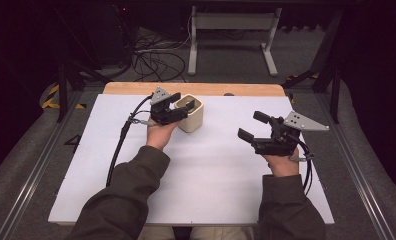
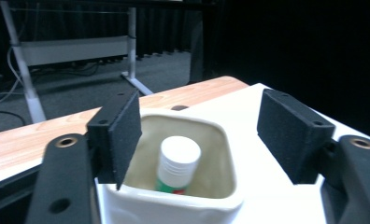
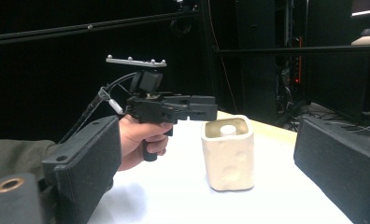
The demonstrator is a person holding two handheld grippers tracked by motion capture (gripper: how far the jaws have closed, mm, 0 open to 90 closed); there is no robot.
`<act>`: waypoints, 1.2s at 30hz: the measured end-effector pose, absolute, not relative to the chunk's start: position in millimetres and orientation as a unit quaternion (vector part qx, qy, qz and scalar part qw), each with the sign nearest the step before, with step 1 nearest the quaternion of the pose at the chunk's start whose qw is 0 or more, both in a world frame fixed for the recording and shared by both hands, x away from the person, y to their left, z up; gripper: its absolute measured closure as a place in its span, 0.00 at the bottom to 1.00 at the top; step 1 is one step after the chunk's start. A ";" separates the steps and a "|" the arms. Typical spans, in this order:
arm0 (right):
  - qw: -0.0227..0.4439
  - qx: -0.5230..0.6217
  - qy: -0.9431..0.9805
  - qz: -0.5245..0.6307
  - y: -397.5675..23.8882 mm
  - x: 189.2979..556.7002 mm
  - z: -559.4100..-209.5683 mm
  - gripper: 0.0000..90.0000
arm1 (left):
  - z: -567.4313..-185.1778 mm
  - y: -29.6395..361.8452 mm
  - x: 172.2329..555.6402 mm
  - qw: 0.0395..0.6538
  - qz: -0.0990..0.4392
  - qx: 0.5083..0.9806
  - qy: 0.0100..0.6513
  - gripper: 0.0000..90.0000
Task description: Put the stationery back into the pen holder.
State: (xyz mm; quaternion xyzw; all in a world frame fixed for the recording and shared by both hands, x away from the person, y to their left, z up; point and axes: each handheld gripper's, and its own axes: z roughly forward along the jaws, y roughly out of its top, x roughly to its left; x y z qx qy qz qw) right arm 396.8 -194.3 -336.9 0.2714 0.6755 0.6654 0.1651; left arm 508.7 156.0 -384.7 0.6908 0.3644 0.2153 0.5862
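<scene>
One cream square ceramic cup (image 1: 192, 114) stands upright on the white tabletop (image 1: 211, 175), near the far edge and a little left of its middle. Inside it stands one small bottle (image 2: 176, 164) with a white ribbed cap and a green-and-red label, upright, below the cup's rim. There are two hand-held grippers, one in each hand.

The left gripper (image 1: 178, 111) hangs just above the cup's near-left rim, pointing toward the far right. In the left gripper view its two black pads stand apart on either side of the cup's mouth, the left pad over the rim's corner and the right pad clear of the cup; neither presses on the cup or the bottle, so the jaws are open with nothing gripped.

The right gripper (image 1: 251, 126) is held above the tabletop toward the right edge, well apart from the cup, its jaws spread wide and empty, pointing left at the cup.
</scene>
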 end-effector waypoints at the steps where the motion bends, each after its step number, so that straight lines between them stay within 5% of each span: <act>1: 0.166 0.271 0.676 0.665 -194.2 396.9 -337.1 0.10 | -383.4 155.6 507.2 0.587 0.214 0.691 0.362 0.32; 36: 0.166 0.281 0.673 0.663 -195.6 398.5 -340.5 0.09 | -367.1 180.3 453.8 0.609 0.202 0.689 0.337 0.16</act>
